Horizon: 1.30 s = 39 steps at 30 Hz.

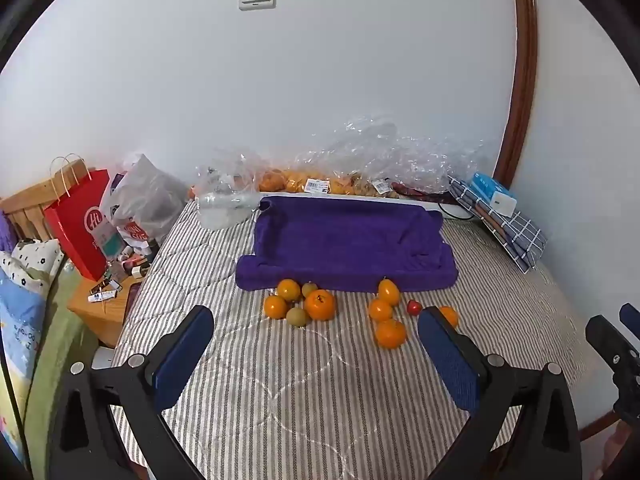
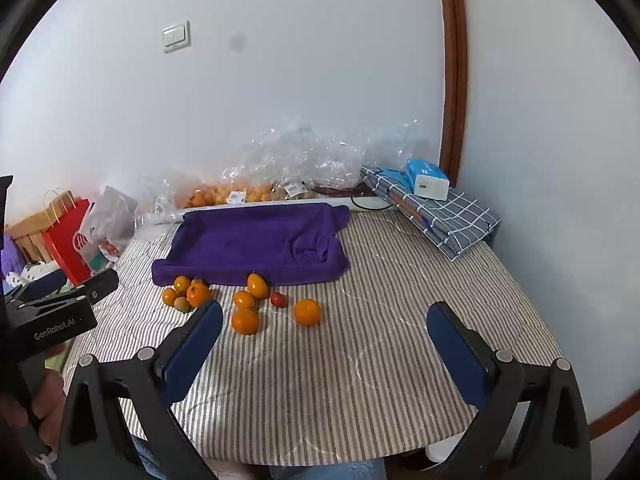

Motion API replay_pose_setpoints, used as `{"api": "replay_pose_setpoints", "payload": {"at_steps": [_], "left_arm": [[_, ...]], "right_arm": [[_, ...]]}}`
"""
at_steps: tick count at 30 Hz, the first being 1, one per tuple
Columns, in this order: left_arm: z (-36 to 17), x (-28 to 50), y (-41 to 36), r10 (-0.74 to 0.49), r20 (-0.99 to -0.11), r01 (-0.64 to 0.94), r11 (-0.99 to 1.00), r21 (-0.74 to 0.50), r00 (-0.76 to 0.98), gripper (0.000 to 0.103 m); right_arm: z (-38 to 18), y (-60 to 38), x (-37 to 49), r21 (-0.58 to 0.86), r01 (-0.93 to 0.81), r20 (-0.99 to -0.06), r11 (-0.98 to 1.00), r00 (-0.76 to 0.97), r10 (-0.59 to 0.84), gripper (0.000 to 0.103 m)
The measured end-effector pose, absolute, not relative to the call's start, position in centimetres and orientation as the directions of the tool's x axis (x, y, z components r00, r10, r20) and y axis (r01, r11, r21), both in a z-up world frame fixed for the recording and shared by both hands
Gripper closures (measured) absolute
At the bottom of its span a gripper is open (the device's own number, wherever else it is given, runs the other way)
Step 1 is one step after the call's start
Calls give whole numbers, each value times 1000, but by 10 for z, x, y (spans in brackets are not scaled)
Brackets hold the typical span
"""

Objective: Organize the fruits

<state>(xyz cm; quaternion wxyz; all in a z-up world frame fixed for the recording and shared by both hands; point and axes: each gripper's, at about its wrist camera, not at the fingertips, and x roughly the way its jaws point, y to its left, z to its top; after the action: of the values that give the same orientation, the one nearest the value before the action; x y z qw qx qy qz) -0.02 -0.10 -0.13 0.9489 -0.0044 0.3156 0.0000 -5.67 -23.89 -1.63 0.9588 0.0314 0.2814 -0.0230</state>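
My left gripper (image 1: 316, 344) and right gripper (image 2: 324, 340) hover with jaws spread wide and empty above the near part of the grey-striped quilted bedcover (image 1: 280, 400). Beyond their blue pads, well apart from both, the loose round orange and green fruits (image 1: 320, 305) lie scattered in two clusters on the cover, with one small red fruit (image 1: 414, 307) to the right. Just behind them sits the folded purple towel (image 1: 344, 240); farthest, crumpled clear plastic bags (image 1: 380, 152) line the wall.

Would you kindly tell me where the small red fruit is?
In the right wrist view, the small red fruit lies on the striped bedcover, between two oranges, before the purple towel.
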Motion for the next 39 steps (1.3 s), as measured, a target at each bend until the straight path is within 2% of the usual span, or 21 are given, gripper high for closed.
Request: {"api": "replay_pose_setpoints", "payload": {"at_steps": [2, 3, 12, 39], "left_arm": [[-2, -2, -3, 5, -599, -3, 1000, 3, 801, 0], [-3, 5, -4, -6, -636, 2, 1000, -8, 772, 0], [6, 0, 0, -34, -611, 16, 999, -34, 791, 0], [11, -2, -3, -38, -614, 25, 999, -29, 788, 0]], "right_arm": [[-17, -240, -57, 54, 60, -542, 997, 840, -21, 2], [-17, -241, -57, 57, 61, -542, 997, 840, -20, 2], [-13, -242, -63, 61, 38, -536, 997, 844, 1, 2], [-7, -238, -66, 74, 15, -525, 997, 850, 26, 2]]}}
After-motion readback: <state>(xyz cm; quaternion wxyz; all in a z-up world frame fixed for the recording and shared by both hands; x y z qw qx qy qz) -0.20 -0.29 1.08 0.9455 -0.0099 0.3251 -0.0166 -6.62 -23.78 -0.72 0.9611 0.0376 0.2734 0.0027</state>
